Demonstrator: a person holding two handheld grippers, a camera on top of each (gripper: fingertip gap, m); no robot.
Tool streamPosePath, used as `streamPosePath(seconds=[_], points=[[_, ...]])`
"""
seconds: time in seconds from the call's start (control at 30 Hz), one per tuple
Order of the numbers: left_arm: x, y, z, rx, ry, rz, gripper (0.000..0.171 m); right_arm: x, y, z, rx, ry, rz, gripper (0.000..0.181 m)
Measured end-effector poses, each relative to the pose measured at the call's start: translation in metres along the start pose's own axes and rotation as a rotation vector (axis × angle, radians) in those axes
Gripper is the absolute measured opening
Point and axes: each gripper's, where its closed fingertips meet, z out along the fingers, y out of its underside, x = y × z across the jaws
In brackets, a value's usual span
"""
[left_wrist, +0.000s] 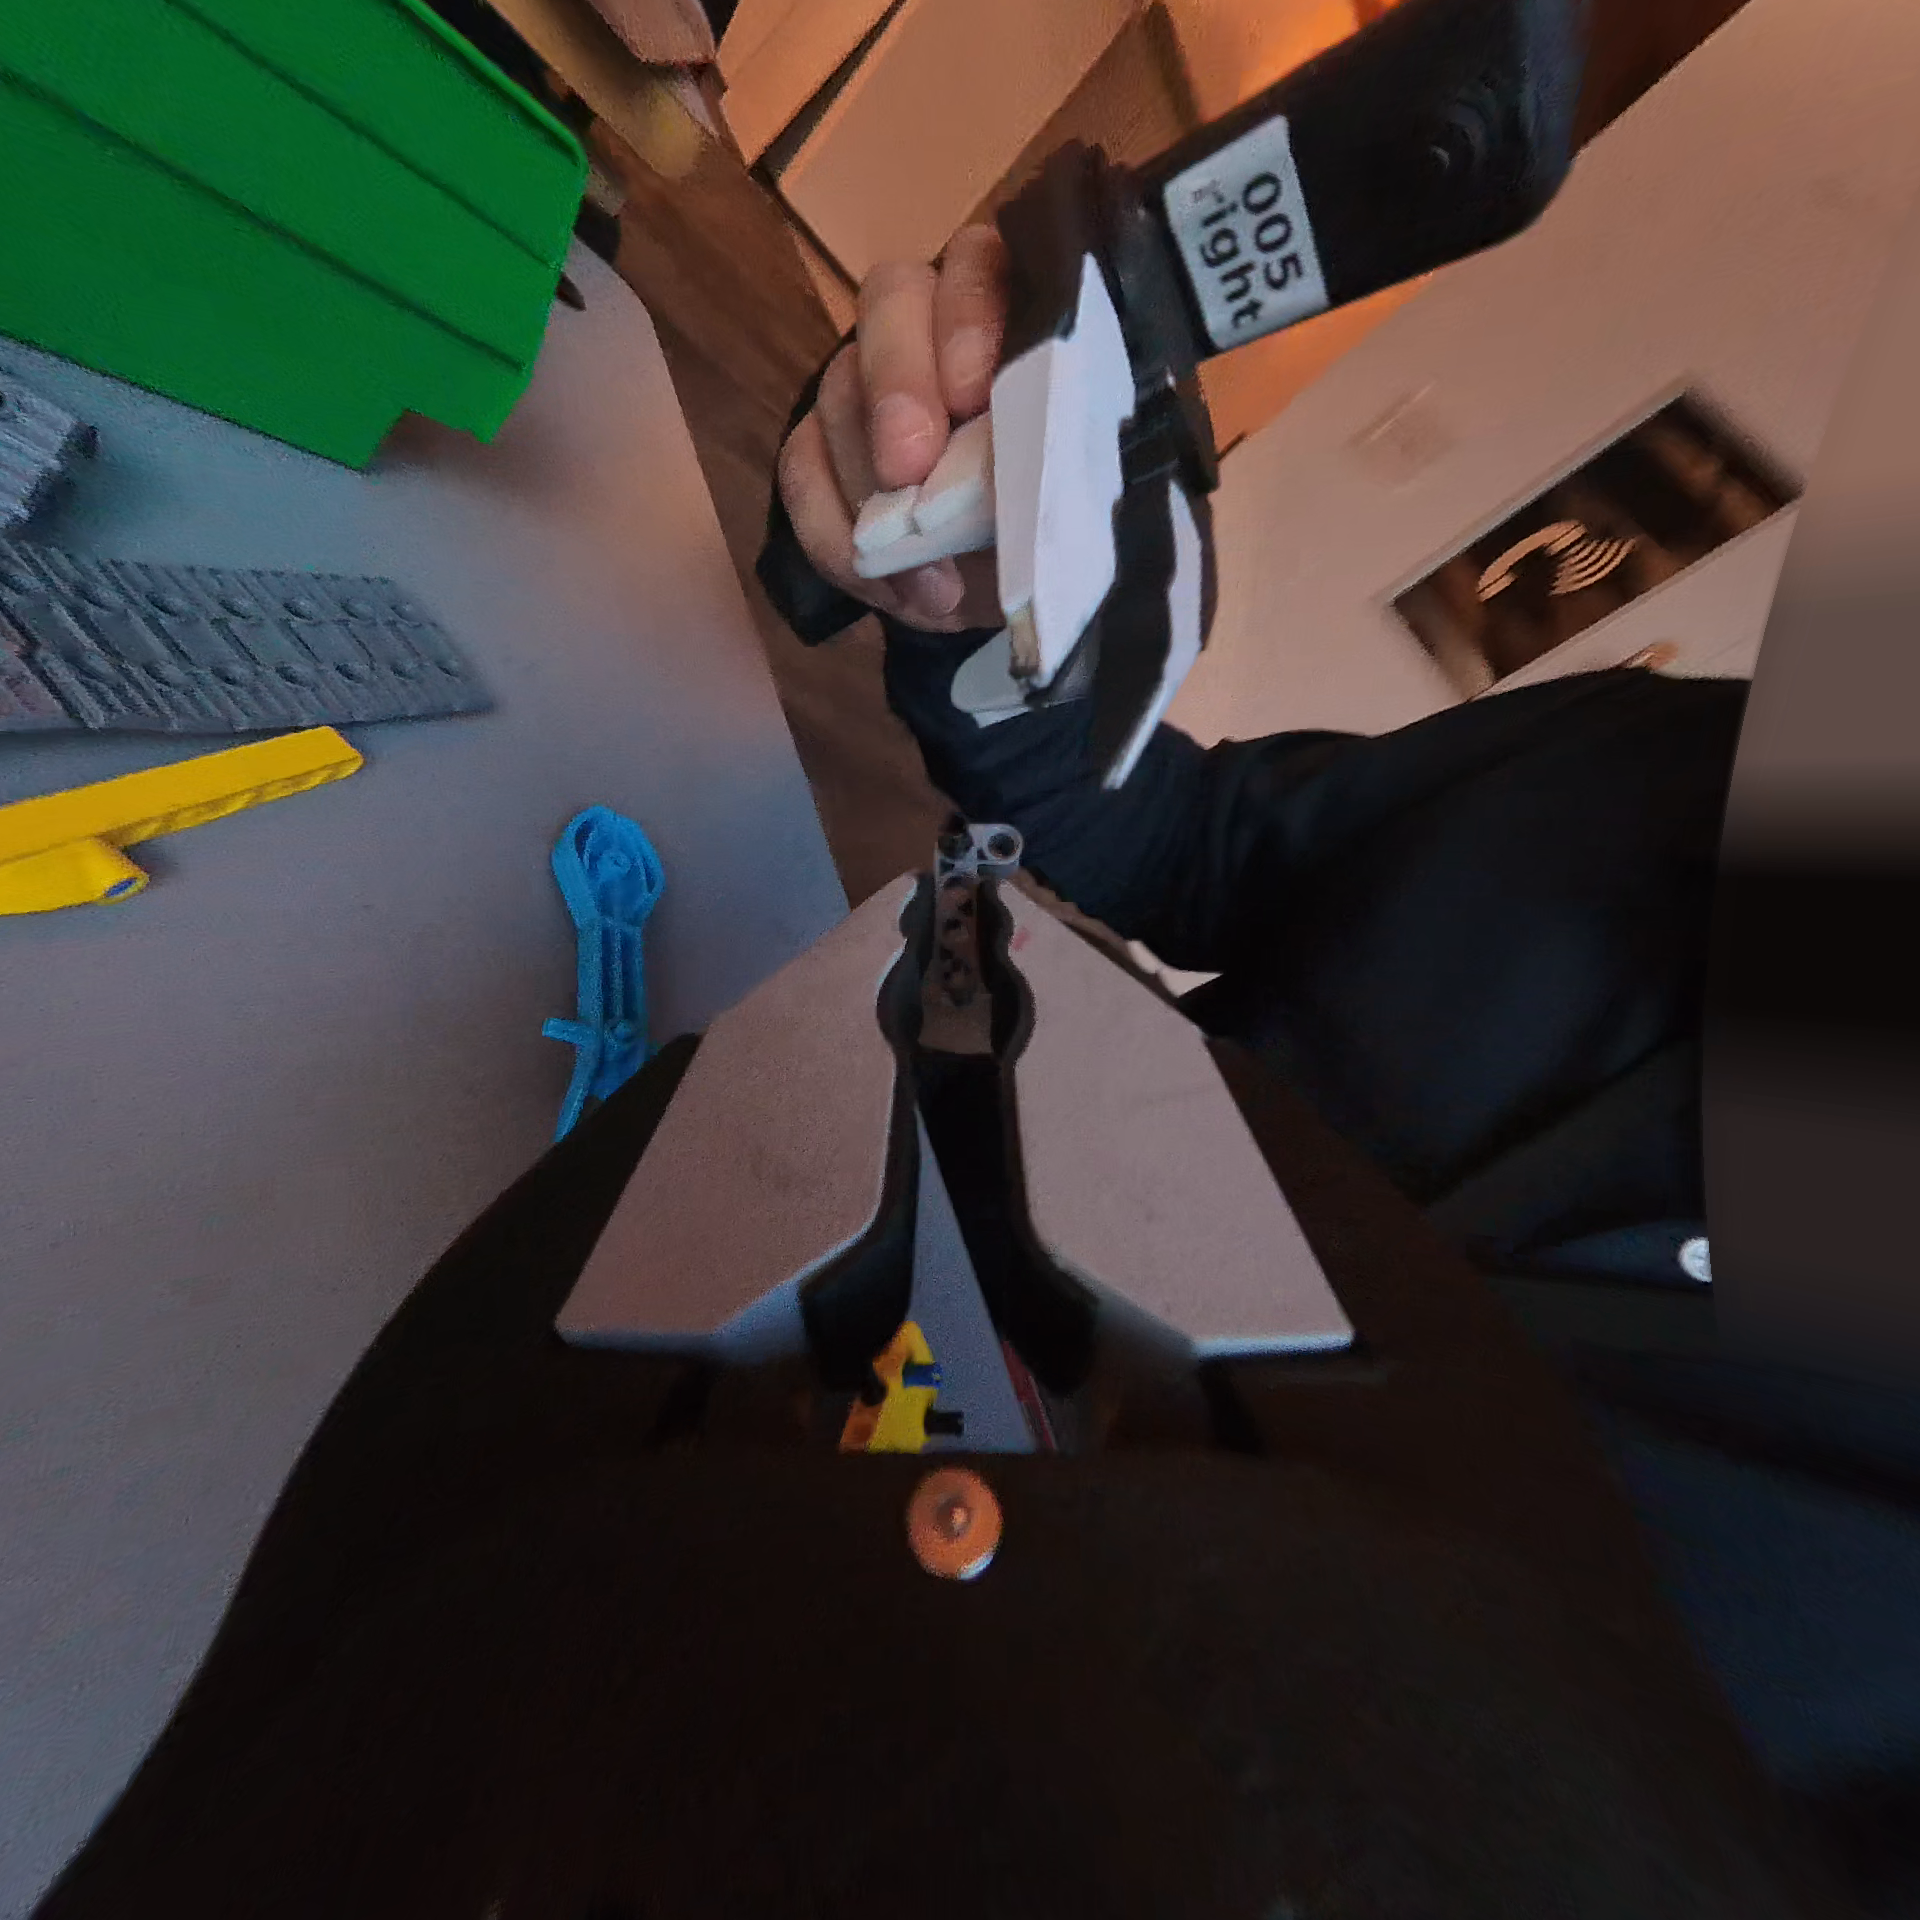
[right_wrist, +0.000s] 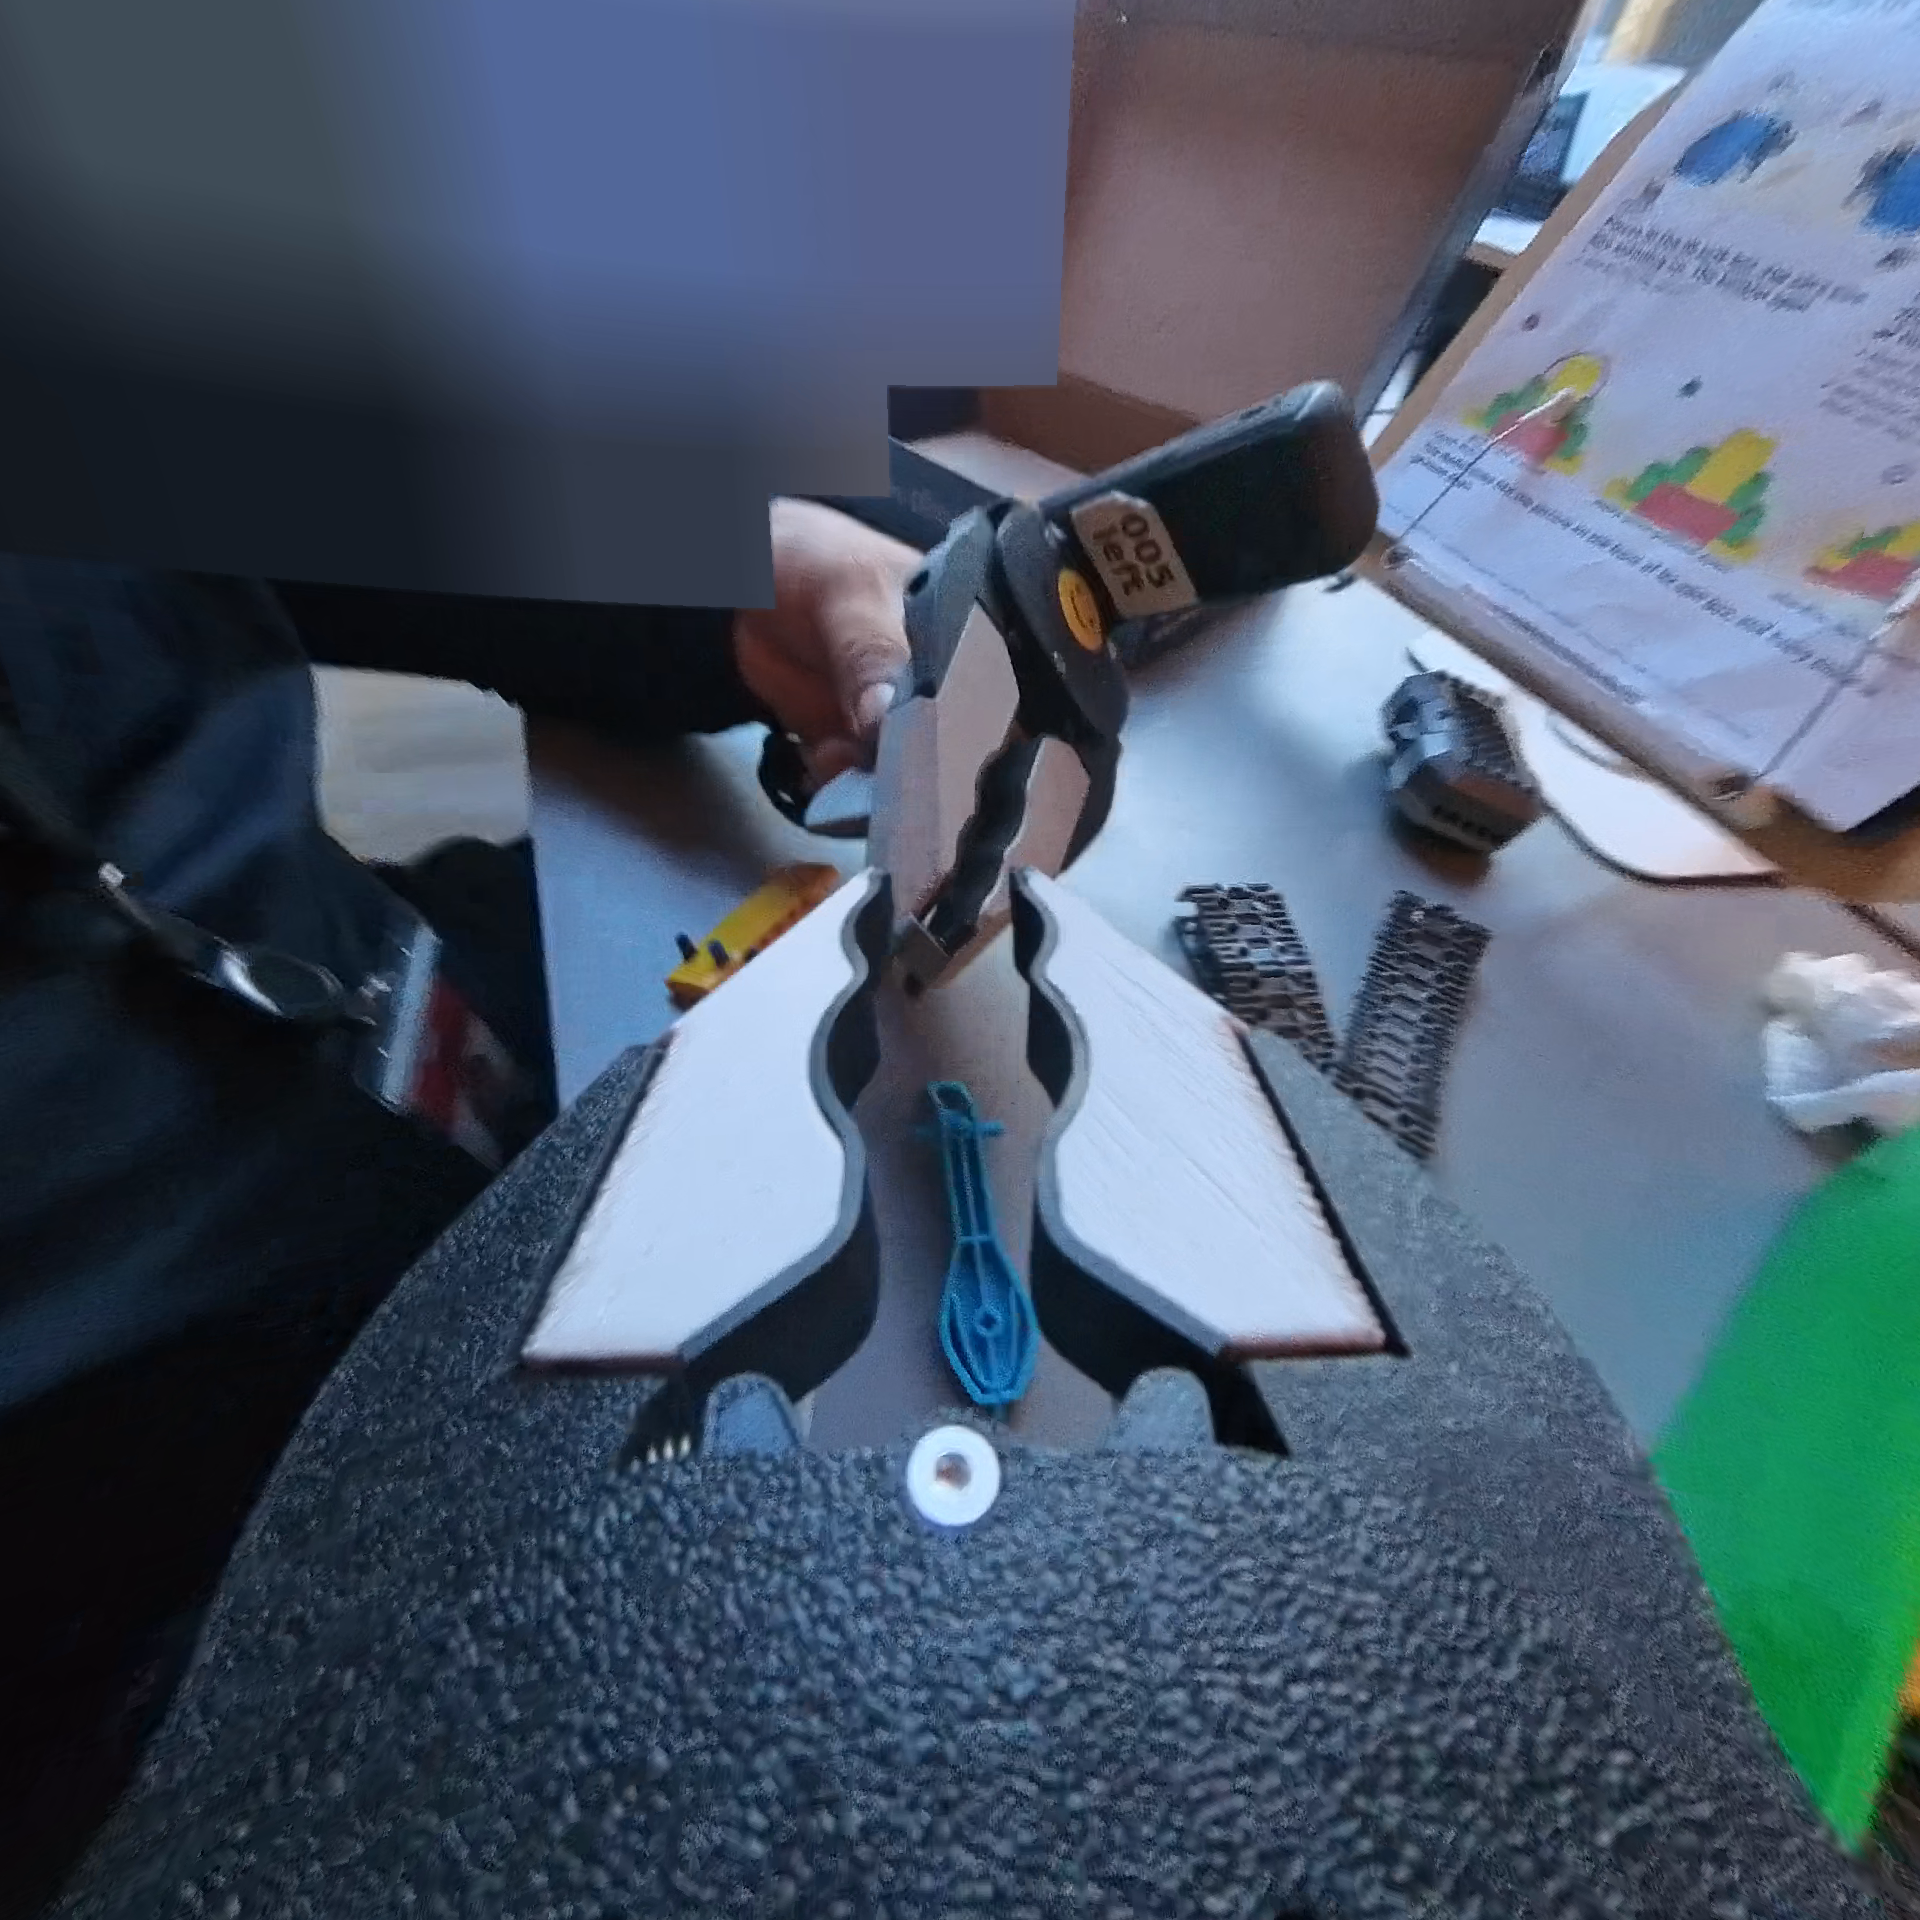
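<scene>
Green bin (left_wrist: 281, 208), blue piece (right_wrist: 977, 1278), yellow beam (left_wrist: 156, 816).

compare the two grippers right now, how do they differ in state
The left gripper is shut on a small grey holed piece; the right gripper is open and empty. The left one is raised off the table, its tip in front of the right one; the right one hangs over a blue plastic piece lying flat on the table. Both have wavy black finger pads.

The right gripper (right_wrist: 951, 935) hangs with its jaws apart above a blue plastic piece (right_wrist: 977, 1257) lying on the table (right_wrist: 1195, 748). Just ahead, the left gripper (right_wrist: 930, 951) pinches a small grey part (right_wrist: 923, 954), with two dark studded strips (right_wrist: 1330, 997) lying to the right.
</scene>
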Motion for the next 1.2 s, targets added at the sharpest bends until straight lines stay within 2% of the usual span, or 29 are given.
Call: streamPosePath(seconds=[0.07, 0.1, 0.17, 0.27, 0.43, 0.6, 0.67, 0.77, 0.93, 1.03, 1.13, 1.2], points=[[0.000, 0.000, 0.000, -0.024, -0.045, 0.051, 0.005, -0.002, 0.005, -0.002, -0.034, 0.035, -0.019, 0.013], [-0.003, 0.001, -0.001, -0.036, -0.084, 0.082, 0.005, -0.001, 0.009, -0.003, -0.046, 0.037, 0.031, 0.013], [-0.009, 0.003, -0.001, -0.075, -0.172, 0.167, 0.005, 0.006, 0.016, -0.004, -0.050, 0.051, 0.212, 0.007], [-0.020, 0.009, -0.001, -0.151, -0.309, 0.292, 0.005, 0.009, 0.022, 0.001, -0.017, 0.050, 0.414, 0.006], [-0.023, 0.013, 0.004, -0.195, -0.379, 0.357, 0.005, -0.003, 0.038, 0.018, -0.072, 0.059, 0.456, 0.016], [-0.032, 0.016, 0.001, -0.232, -0.474, 0.430, 0.006, -0.002, 0.045, 0.022, -0.046, 0.043, 0.560, 0.001], [-0.036, 0.015, -0.001, -0.242, -0.515, 0.455, 0.006, 0.000, 0.047, 0.023, -0.019, 0.053, 0.594, 0.001], [-0.042, 0.016, -0.001, -0.245, -0.553, 0.456, 0.006, 0.004, 0.052, 0.026, -0.018, 0.096, 0.591, 0.001], [-0.045, 0.006, -0.005, -0.246, -0.698, 0.565, 0.006, 0.012, 0.049, 0.025, -0.035, 0.168, 0.524, 0.002], [-0.050, 0.010, -0.005, -0.253, -0.705, 0.553, 0.007, 0.014, 0.054, 0.029, -0.097, 0.240, 0.432, 0.000], [-0.049, 0.002, -0.007, -0.139, -0.667, 0.495, 0.006, 0.022, 0.049, 0.028, -0.068, 0.360, 0.313, 0.000], [-0.043, -0.014, -0.012, 0.009, -0.616, 0.432, 0.006, 0.033, 0.036, 0.025, 0.033, 0.429, 0.316, 0.000]])
